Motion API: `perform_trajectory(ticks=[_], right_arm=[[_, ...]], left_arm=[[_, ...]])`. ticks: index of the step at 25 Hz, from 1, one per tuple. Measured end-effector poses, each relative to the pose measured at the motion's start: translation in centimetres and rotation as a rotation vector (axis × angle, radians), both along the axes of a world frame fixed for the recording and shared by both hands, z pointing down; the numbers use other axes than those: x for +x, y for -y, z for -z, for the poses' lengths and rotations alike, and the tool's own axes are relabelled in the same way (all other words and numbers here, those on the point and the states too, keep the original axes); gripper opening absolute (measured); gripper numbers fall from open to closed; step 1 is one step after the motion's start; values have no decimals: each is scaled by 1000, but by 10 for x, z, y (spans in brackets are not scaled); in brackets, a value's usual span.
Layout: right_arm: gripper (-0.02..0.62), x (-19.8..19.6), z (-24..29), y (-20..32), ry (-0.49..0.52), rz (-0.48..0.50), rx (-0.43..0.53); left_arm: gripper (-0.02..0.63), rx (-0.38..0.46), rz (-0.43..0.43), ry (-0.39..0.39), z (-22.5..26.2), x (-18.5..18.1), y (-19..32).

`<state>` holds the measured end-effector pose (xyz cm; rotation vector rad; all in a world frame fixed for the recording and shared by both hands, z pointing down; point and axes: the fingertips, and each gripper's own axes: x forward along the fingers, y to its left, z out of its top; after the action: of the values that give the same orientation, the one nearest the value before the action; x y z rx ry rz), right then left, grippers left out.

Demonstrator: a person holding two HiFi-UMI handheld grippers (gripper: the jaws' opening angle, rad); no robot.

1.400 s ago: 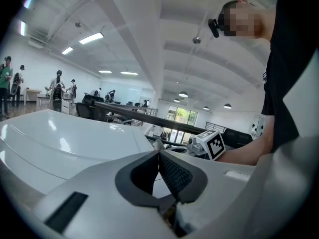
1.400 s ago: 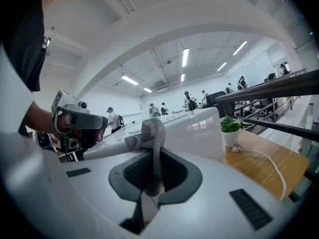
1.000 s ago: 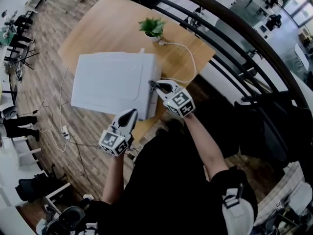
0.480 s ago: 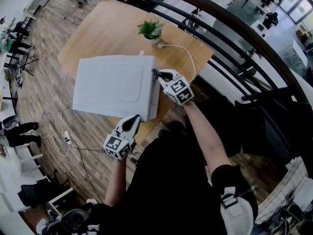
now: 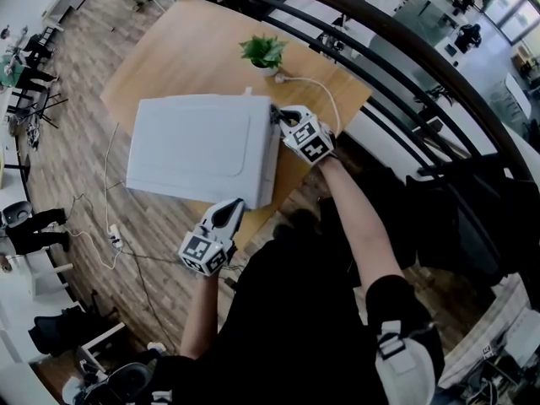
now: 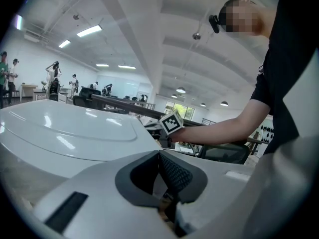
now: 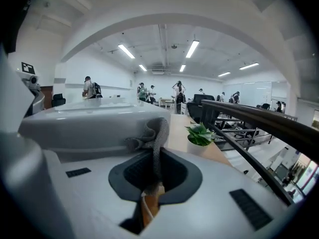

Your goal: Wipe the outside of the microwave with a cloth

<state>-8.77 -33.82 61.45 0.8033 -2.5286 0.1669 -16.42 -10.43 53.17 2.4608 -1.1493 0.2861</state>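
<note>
A white microwave (image 5: 198, 146) stands on a wooden table (image 5: 181, 45). My right gripper (image 5: 278, 116) is at the far end of its right side, shut on a grey cloth (image 7: 153, 133) that is pressed against the casing (image 7: 94, 118). In the right gripper view the cloth bunches up from between the jaws (image 7: 149, 183). My left gripper (image 5: 229, 213) hangs off the microwave's near corner with its jaws shut and nothing in them. In the left gripper view (image 6: 160, 159) it points over the microwave's top (image 6: 75, 128) towards the right gripper's marker cube (image 6: 172, 122).
A small potted plant (image 5: 263, 49) stands behind the microwave, with a white cable (image 5: 325, 91) curling beside it. A dark curved railing (image 5: 405, 66) runs close along the table's right. A power strip and leads (image 5: 112, 226) lie on the wood floor at left.
My right gripper has slid the cloth along the microwave's right side, away from the person towards the back corner. The left gripper dropped slightly off the near corner, then stayed put.
</note>
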Motion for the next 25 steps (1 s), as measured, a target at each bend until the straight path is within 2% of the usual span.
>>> perform_trajectory(ticks=[7, 13, 18, 25], right_arm=[[14, 0, -20, 14, -78, -12, 12], [14, 1, -30, 17, -106, -21, 9], [14, 1, -38, 19, -84, -30, 13], [13, -2, -37, 5, -125, -3, 49]], left_arm=[[3, -11, 18, 10, 2, -1, 2], [3, -5, 11, 27, 1, -1, 3], [3, -5, 3, -18, -1, 0, 1], [3, -2, 14, -32, 0, -2, 2]])
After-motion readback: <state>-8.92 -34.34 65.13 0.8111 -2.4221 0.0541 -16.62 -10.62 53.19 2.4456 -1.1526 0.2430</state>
